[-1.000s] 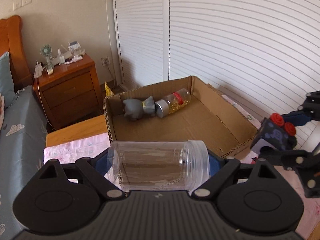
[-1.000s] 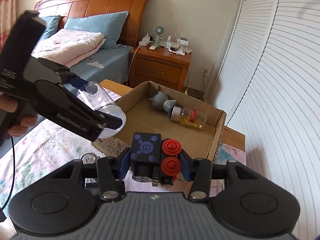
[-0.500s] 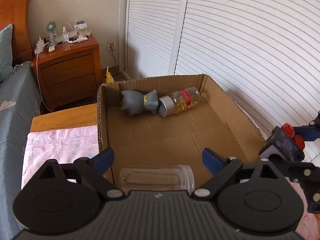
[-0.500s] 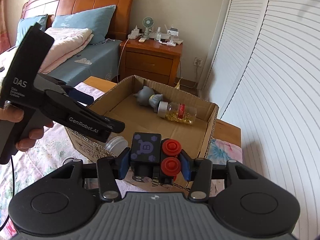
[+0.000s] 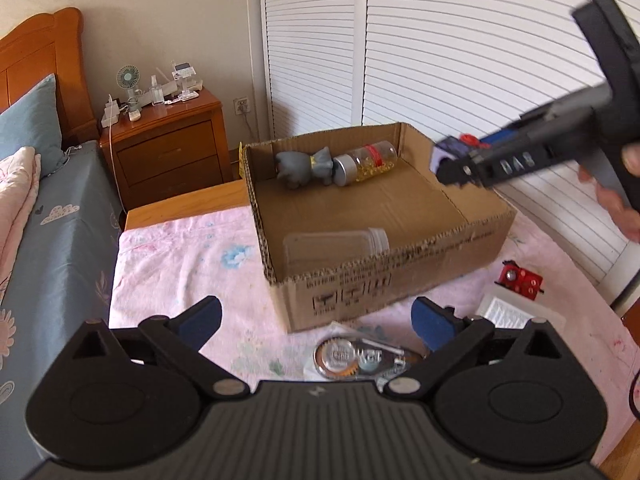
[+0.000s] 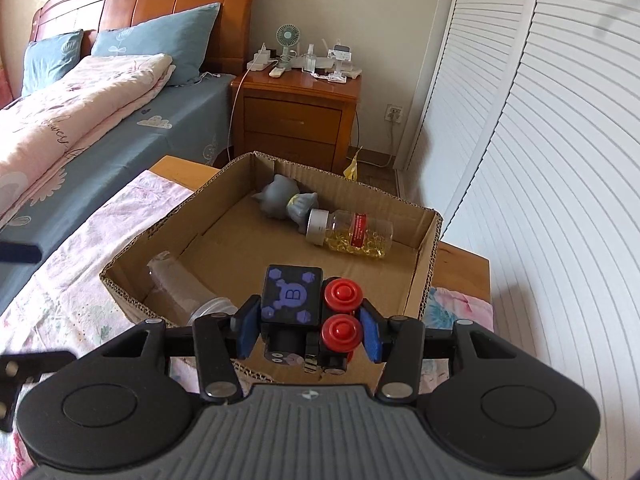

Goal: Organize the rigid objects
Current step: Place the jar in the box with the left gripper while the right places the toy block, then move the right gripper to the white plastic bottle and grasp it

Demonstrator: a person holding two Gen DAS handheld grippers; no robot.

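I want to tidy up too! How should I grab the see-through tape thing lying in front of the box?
Probably pinch the correction tape dispenser across its narrow width, one finger on each long edge, coming straight down from above. It lies flat on the pink cloth, long and low, so its long edges look the easiest to reach. The empty left gripper, jaws opening, hangs just above it.

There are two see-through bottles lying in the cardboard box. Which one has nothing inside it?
The clear jar by the box's near wall is empty. The bottle at the far wall holds yellow capsules and wears a red label.
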